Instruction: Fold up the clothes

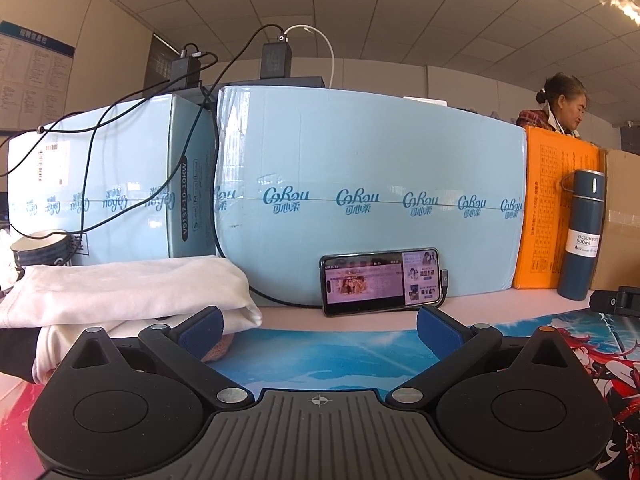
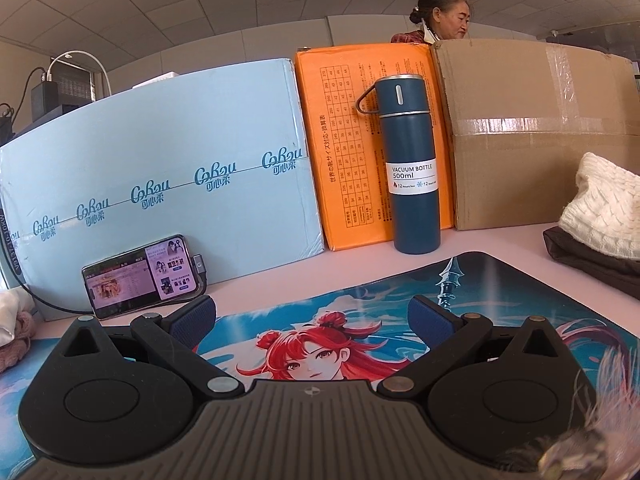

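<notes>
A stack of folded clothes with a white garment point(image 1: 128, 292) on top lies at the left of the printed desk mat point(image 1: 328, 352); a pink knit piece point(image 1: 218, 346) peeks out below. My left gripper point(image 1: 320, 330) is open and empty, its left finger beside the stack's right end. My right gripper point(image 2: 312, 318) is open and empty above the mat's anime picture point(image 2: 316, 354). A white knit sweater point(image 2: 604, 208) lies on a dark folded garment point(image 2: 592, 256) at the far right of the right wrist view. The left stack's edge point(image 2: 12, 320) shows at that view's left.
A phone point(image 1: 380, 280) on a cable leans against light blue cartons point(image 1: 372, 152). An orange box point(image 2: 360, 140), a blue vacuum bottle point(image 2: 412, 164) and a brown carton point(image 2: 532, 128) line the back. A bowl point(image 1: 40, 246) sits at far left. A woman point(image 2: 440, 20) sits behind the boxes.
</notes>
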### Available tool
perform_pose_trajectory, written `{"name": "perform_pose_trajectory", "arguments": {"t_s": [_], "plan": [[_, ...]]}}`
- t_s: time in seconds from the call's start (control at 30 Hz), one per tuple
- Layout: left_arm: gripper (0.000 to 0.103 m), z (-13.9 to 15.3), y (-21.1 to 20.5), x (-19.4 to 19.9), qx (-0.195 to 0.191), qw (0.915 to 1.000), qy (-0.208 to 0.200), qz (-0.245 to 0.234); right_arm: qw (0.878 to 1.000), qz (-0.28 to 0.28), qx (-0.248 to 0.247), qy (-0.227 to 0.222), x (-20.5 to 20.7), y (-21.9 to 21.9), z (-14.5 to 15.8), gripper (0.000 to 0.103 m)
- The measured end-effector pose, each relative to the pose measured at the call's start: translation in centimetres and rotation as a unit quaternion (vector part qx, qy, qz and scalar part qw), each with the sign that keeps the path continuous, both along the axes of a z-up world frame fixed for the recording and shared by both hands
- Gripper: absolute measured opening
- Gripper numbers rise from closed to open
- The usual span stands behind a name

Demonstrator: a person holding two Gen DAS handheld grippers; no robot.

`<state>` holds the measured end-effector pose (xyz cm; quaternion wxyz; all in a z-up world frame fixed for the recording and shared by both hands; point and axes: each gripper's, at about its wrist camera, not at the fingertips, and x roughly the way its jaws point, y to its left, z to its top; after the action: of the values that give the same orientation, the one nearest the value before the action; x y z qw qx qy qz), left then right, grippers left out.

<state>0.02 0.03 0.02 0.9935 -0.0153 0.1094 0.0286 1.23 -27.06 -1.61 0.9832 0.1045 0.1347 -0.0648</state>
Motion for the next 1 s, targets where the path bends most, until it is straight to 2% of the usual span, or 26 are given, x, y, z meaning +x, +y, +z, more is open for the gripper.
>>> {"name": "perform_pose_trajectory", "arguments": {"t_s": [1.0], "plan": [[0.103,-0.09,0.01,0.29,-0.002,0.9999,0.011,-0.001,1.000,0.009,0.001,0.004,-0.03,-0.23,0.13,0.103]]}}
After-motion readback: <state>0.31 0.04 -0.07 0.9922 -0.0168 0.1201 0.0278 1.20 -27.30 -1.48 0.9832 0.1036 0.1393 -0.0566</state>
